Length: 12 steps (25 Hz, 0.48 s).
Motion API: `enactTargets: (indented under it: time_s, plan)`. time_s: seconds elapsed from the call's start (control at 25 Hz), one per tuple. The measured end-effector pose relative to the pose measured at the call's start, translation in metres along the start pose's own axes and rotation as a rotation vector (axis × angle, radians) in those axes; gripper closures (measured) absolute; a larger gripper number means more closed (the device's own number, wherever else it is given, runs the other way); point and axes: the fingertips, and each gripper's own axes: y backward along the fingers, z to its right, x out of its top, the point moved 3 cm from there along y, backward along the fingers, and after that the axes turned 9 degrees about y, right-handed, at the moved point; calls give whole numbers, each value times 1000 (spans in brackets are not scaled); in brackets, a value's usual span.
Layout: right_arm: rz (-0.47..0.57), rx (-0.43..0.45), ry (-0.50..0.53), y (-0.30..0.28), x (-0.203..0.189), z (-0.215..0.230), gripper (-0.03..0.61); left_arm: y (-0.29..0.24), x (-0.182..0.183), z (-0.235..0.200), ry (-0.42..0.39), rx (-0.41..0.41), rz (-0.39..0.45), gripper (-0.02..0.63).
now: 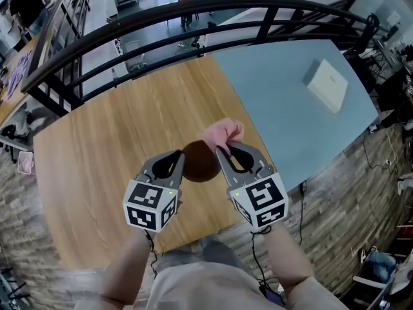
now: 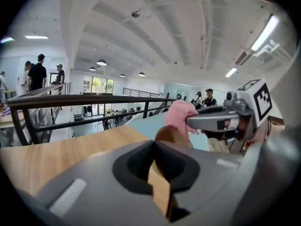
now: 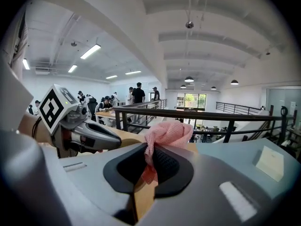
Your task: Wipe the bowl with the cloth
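Pink cloth [image 1: 222,133], dark brown bowl [image 1: 200,164], light wood-grain table [image 1: 97,166], pale blue tabletop [image 1: 284,108], black railing [image 1: 193,10], white box [image 1: 328,84]

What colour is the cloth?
The cloth is pink, clearest in the right gripper view.

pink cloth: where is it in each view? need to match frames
Head view: pink cloth at centre, above the bowl, in the right hand-held gripper.
Left gripper view: cloth right of centre, at that gripper's tip.
Right gripper view: cloth centre, pinched between the jaws.
Shared landmark: black railing beyond the table.
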Motion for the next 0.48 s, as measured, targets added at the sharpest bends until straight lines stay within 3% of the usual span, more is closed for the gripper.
enactTargets:
  time_s: [0.16, 0.48]
  plan:
    - [-24, -42, -38, -2, -21, 20, 548, -22, -3, -13, 52, 7, -14, 607]
    - [-82, -80, -115, -15, -61, 39, 548, -69, -10, -48, 254, -3, -33, 607]
